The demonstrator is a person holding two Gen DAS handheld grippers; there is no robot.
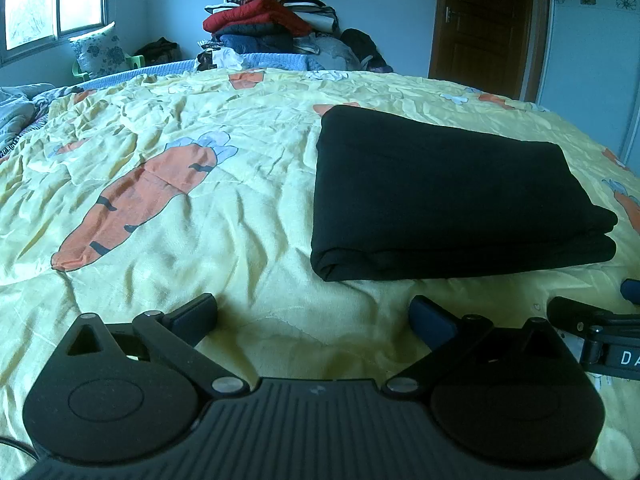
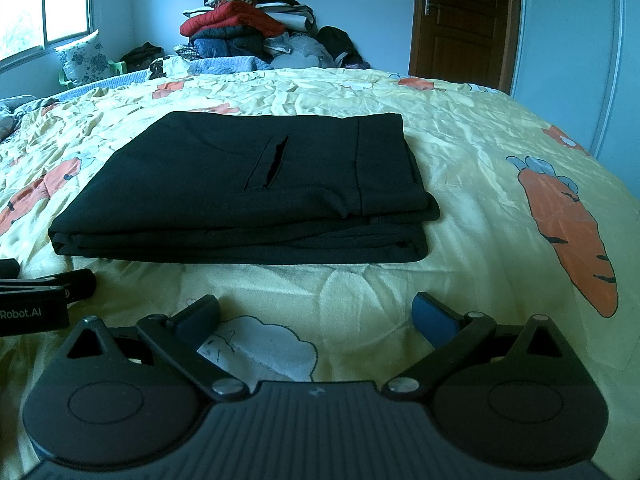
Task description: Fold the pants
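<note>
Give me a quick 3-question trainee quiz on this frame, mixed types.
1. True or false: the black pants lie folded on the yellow bedspread.
2. The left hand-held gripper is: A) open, holding nothing B) shut on the pants C) out of view.
3. Fill in: the right hand-held gripper is ____, apart from the pants.

Key: 1 true; 2 A; 3 open.

Ahead of my right gripper [image 2: 314, 316] bare yellow quilt [image 2: 480, 216] runs to the folded pants [image 2: 240, 188] at frame centre — open passage right; my left gripper [image 2: 44, 292] blocks lower left.
</note>
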